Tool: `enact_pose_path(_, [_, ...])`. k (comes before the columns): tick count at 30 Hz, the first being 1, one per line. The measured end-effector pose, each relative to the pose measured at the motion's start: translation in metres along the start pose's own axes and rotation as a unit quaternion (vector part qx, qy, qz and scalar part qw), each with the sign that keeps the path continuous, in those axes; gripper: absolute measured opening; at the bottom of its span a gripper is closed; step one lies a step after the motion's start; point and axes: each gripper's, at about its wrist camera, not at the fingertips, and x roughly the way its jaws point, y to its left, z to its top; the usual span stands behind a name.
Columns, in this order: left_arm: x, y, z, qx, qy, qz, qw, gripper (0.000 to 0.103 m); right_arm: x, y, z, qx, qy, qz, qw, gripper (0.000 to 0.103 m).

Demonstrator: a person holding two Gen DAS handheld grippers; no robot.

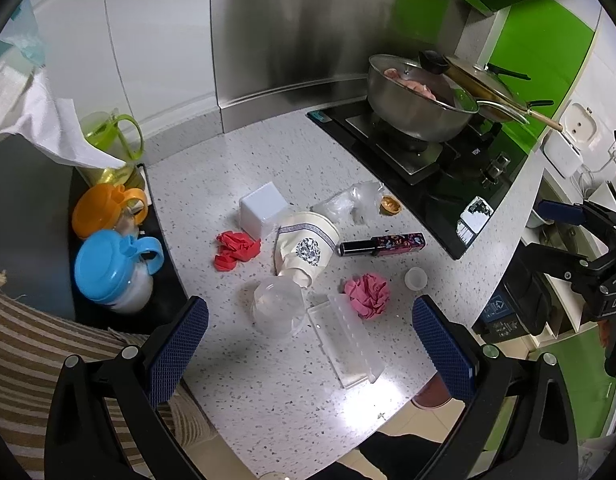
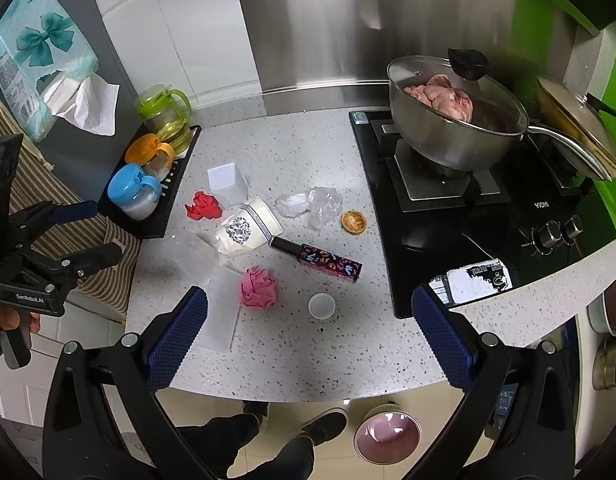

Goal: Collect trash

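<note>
Trash lies scattered on the speckled counter [image 1: 276,392]: a crumpled pink paper ball [image 1: 367,294] [image 2: 258,288], a red paper wad [image 1: 235,250] [image 2: 204,205], a tipped paper cup [image 1: 306,246] [image 2: 248,232], crinkled clear plastic [image 1: 349,200] [image 2: 309,202], a walnut shell [image 1: 389,205] [image 2: 353,222], a small white cap [image 1: 415,278] [image 2: 321,306], a clear lid [image 1: 278,310] and a clear flat tray [image 1: 345,344]. My left gripper [image 1: 309,338] hangs open above the lid and tray. My right gripper [image 2: 309,332] is open over the counter's front edge, near the cap.
A patterned dark tube [image 1: 381,245] [image 2: 315,258] and white cube box [image 1: 262,208] [image 2: 227,179] sit among the trash. Lidded jars [image 1: 112,272] stand on a black rack at left. A steel pot [image 2: 451,120] sits on the stove [image 2: 467,208]. A pink-lined bin [image 2: 387,436] is on the floor.
</note>
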Motion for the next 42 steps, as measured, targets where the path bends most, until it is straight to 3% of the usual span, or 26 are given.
enact_pose_path(10, [0.066, -0.001, -0.014, -0.05, 0.069, -0.034, 0.9958, 0.098, 0.015, -0.013, 0.0, 0.004, 0.024, -0.003, 1.0, 0.1])
enact_pose_path(17, [0.11, -0.005, -0.032, -0.107, 0.124, -0.076, 0.9836, 0.097, 0.023, -0.024, -0.007, 0.008, 0.041, -0.008, 0.999, 0.1])
enact_pose_path(19, [0.119, -0.008, -0.036, -0.117, 0.135, -0.088, 0.9799, 0.091, 0.025, -0.027, -0.008, 0.007, 0.045, -0.008, 0.999, 0.1])
enact_pose_path(21, [0.128, -0.011, -0.04, -0.126, 0.147, -0.1, 0.976, 0.077, 0.027, -0.03, -0.009, 0.008, 0.049, -0.008, 0.999, 0.1])
enact_pose_path(25, [0.139, -0.014, -0.047, -0.141, 0.16, -0.119, 0.9697, 0.058, 0.03, -0.035, -0.011, 0.008, 0.055, -0.006, 0.998, 0.1])
enact_pose_path(30, [0.144, -0.017, -0.051, -0.145, 0.163, -0.129, 0.9674, 0.011, 0.034, -0.037, -0.013, 0.007, 0.058, -0.002, 0.998, 0.1])
enact_pose_path(33, [0.144, -0.016, -0.051, -0.145, 0.16, -0.135, 0.967, 0.008, 0.035, -0.038, -0.013, 0.007, 0.059, 0.0, 0.998, 0.1])
enact_pose_path(42, [0.121, -0.027, -0.04, -0.097, 0.133, -0.125, 0.9784, 0.007, 0.043, -0.035, -0.01, 0.004, 0.063, 0.004, 0.998, 0.1])
